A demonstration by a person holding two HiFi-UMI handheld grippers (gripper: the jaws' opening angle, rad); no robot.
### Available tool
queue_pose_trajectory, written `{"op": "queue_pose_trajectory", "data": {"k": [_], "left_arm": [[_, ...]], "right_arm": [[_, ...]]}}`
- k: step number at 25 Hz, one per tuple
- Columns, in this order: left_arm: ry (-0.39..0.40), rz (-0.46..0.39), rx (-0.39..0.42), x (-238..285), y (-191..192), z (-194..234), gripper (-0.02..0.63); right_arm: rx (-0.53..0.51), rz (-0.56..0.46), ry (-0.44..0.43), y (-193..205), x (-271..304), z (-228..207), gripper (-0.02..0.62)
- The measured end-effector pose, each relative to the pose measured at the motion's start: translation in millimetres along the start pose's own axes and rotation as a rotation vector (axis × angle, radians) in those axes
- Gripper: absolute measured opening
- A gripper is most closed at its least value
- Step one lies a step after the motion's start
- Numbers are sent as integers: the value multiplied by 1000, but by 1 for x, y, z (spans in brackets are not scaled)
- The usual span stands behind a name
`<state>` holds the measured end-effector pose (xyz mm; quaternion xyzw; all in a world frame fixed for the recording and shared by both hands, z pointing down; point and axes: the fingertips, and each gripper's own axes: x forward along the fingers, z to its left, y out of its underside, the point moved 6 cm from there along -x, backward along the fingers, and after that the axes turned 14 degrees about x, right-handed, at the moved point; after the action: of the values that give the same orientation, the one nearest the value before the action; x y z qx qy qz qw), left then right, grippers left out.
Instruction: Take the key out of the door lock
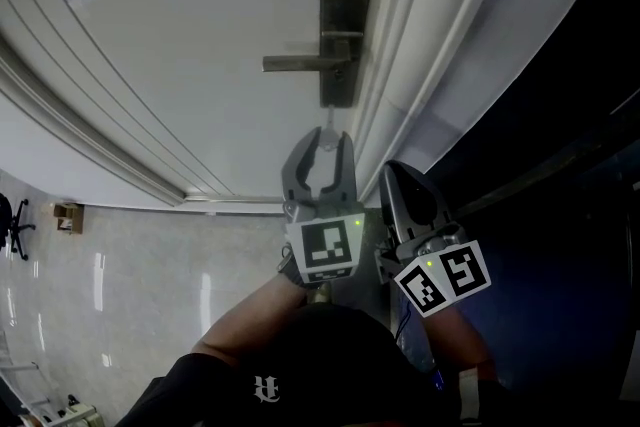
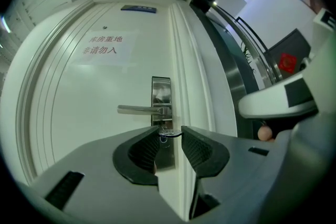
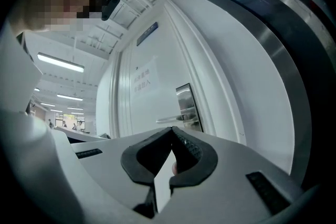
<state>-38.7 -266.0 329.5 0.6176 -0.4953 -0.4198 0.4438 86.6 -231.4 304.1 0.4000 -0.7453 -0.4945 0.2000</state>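
Your left gripper (image 2: pixel 170 132) looks pinched tip-to-tip on the small silver metal key (image 2: pixel 169 135), which sits in the brushed steel lock plate (image 2: pixel 161 92) just under the steel lever handle (image 2: pixel 137 109). Pull straight back off the white door (image 2: pixel 94 123), no twisting. The right gripper (image 3: pixel 172 130) is closed and empty. Count: one key, one lock plate, one handle, two grippers.

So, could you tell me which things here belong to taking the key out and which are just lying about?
Job: key, lock, left gripper closed on the key.
Just about: handle, door sign, chair, right gripper, shut and empty.
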Motion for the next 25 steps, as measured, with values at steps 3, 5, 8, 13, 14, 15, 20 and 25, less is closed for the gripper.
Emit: {"op": "queue_pose_trajectory", "data": {"k": [3,5,8,13,14,15,20,25], "left_arm": [[-5,-9,-2,-2,0,3,118],[-9,-12,-5,-3,0,6,118],[-8,-15,-10,-2,0,7,118],[0,-23,-15,2,-2,8,118],[2,-24,-15,3,-2,8,118],[4,-26,-15,4,-2,8,118],[9,-33,-17,9,1,6,118],[21,-25,-15,15,3,5,118]], "right_arm": [[-5,-1,-3,1,3,2,14],[-13,-1,-2,1,4,4,14],[-23,3,2,0,6,5,14],[-34,-3,6,-5,10,9,14],[-36,-6,6,-6,10,9,14],[-37,-7,8,-6,11,9,14],[-41,-4,16,-5,13,4,14],[-42,-5,23,-7,18,2,14]]}}
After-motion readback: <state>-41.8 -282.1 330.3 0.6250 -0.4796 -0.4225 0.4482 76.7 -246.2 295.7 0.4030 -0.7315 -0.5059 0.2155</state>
